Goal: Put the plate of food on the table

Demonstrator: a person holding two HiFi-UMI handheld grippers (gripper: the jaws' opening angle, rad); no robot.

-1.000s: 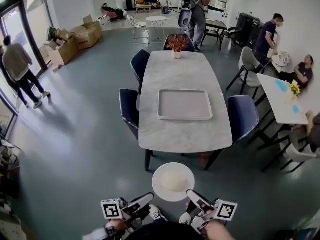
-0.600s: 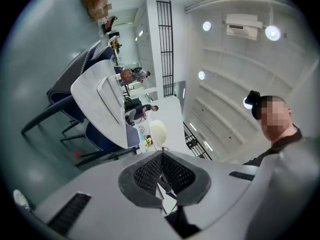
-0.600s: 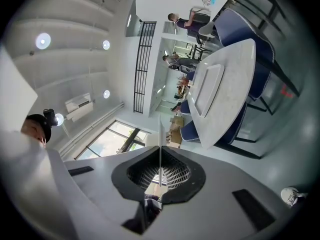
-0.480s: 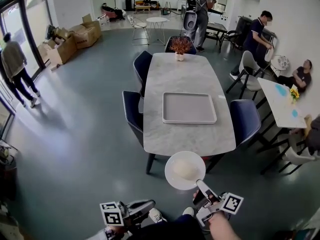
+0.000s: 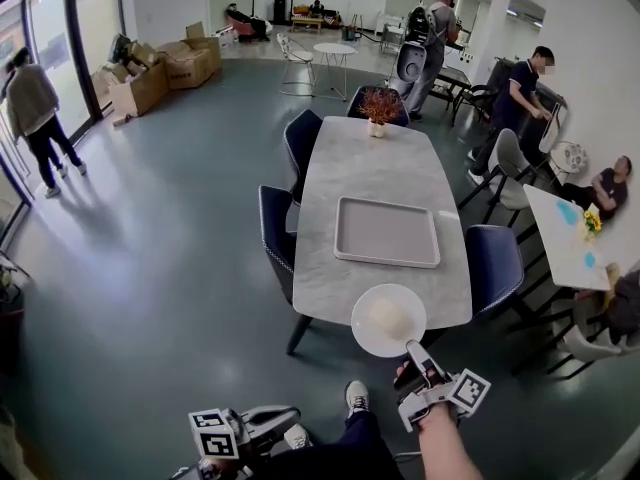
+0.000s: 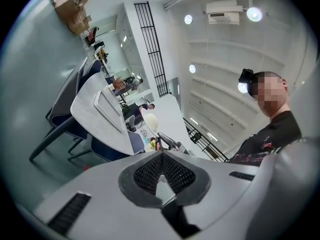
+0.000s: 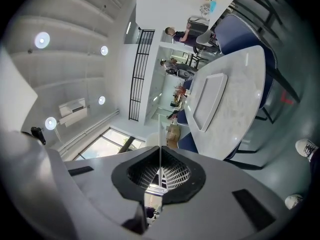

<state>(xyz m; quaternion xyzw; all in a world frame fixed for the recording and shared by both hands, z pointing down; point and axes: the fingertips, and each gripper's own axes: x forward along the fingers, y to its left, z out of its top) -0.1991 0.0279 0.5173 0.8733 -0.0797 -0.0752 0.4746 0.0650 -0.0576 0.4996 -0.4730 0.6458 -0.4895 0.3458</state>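
Grey right tongs [image 5: 414, 350] clamped on near rim of white plate [image 5: 364, 329], handle aimed back twd person. Plate round, level, pale food mound [image 5: 390, 317] centred, overlapping near end of marble worktop [image 5: 372, 173]. Left tongs [image 5: 288, 415] closed, nothing betw them, low at left. Bare strip betw grey tray [image 5: 387, 232] and near edge; blue chairs [image 5: 493, 258] along both long sides.

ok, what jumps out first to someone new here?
The round white plate of pale food stands out, pinched at its rim by the right gripper and held at the near end of the long grey marble-look table. On that table lies an empty grey rectangular tray.
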